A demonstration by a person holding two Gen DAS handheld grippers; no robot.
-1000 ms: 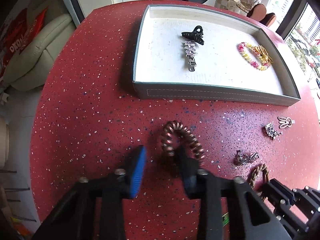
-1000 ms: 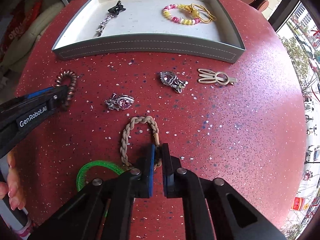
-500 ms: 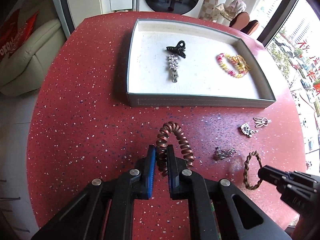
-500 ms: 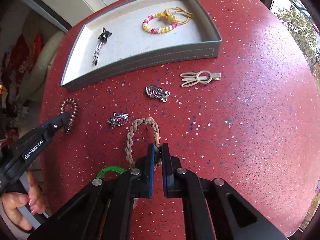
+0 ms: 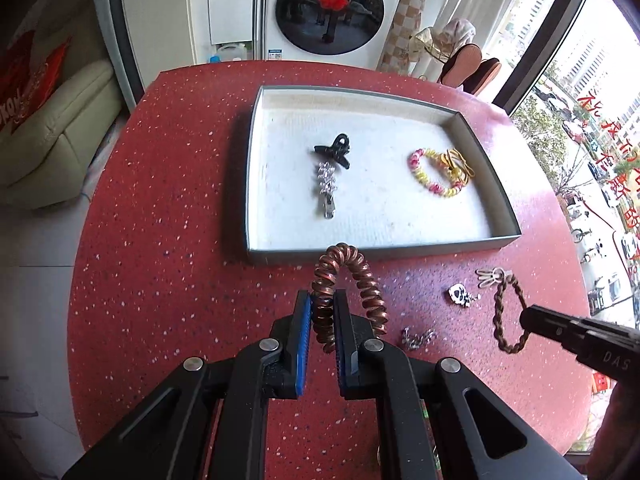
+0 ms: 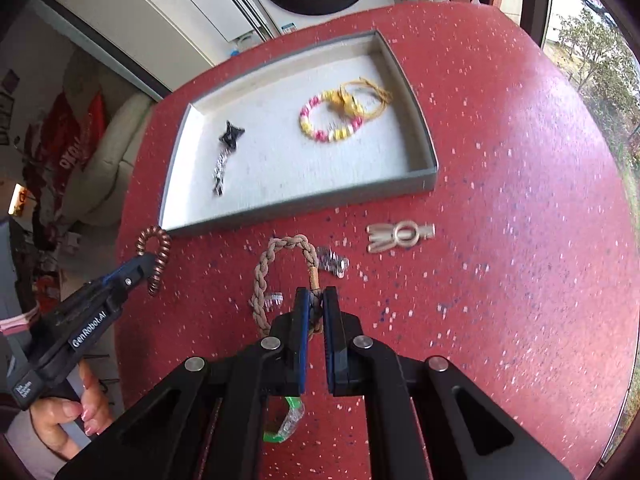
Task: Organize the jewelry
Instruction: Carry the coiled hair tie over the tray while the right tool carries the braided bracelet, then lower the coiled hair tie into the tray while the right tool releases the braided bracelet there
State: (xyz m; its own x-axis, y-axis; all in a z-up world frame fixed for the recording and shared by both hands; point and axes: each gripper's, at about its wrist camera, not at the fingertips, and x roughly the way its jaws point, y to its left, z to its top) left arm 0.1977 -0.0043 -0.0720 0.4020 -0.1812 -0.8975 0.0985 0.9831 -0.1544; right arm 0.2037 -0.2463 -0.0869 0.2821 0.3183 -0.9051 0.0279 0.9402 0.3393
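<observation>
On the left, the left hand-held gripper (image 5: 322, 316) pinches a brown coil hair tie (image 5: 348, 280) between its pads. The coil loops up off the red worktop (image 5: 160, 240), just near the front wall of the tray (image 5: 248, 184). In the right wrist view, a hand (image 6: 76, 416) holds this tool at the lower left.

The gray tray sits on the far side of the worktop. Inside it, on the left, a black claw clip (image 5: 334, 152) touches a sparkly silver clip (image 5: 326, 188). On the right side of the tray lies a pink and yellow bead bracelet (image 5: 434, 172) with a yellow cord (image 5: 460, 162) touching it.

To the right of the coil, a small silver piece (image 5: 418, 338) lies on the worktop. A bit farther right is a heart-shaped charm (image 5: 460, 295), then a pale bunny clip (image 5: 490, 276).

On the right, the right hand-held gripper (image 6: 315, 310) is pressed tight on a tan braided bracelet (image 6: 280, 276). The braid hangs as a loop from its tips.

Near the bottom of the right wrist view, a green ring (image 6: 286, 424) shows under that tool.
</observation>
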